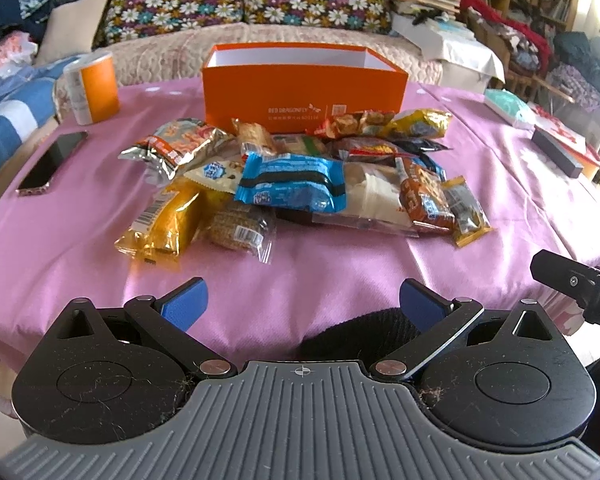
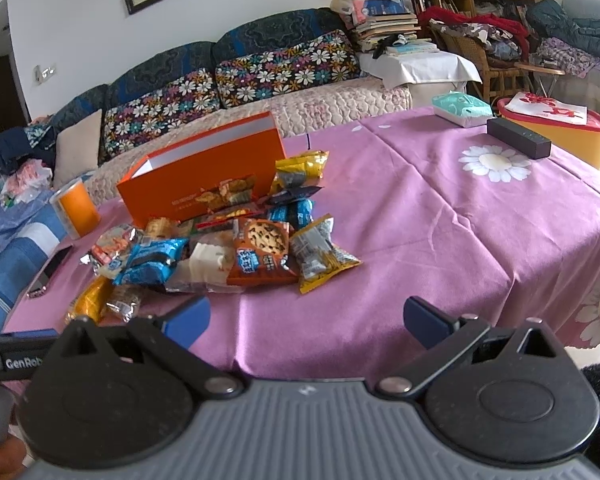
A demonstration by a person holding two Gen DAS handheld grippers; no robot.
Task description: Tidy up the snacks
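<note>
Ahead of my left gripper (image 1: 303,305) and right gripper (image 2: 307,322), both spread wide and empty, snack packets (image 1: 288,176) lie heaped against the orange box (image 1: 304,80); slippery overlapping wrappers could make me pinch two.

Pink satin-sheen cloth tablecloth (image 1: 80,240): smooth, creased, soft gloss.
Orange open-top cardboard box (image 1: 304,92): matt outside, white paper lining.
Blue crinkled foil-plastic snack wrapper (image 1: 292,184): glossy.
Clear plastic wrapper over rough grain bar (image 1: 240,228): shiny.
Yellow glossy plastic snack pack (image 1: 160,224): reflective.
Dark glass-faced phone (image 1: 52,164): polished, mirror-like.
Left gripper (image 1: 304,304): matt black plastic arms, dusty; blue rubbery pads (image 1: 188,304); ribbed grey plastic housing.
Black matt rectangular box (image 2: 518,138).
</note>
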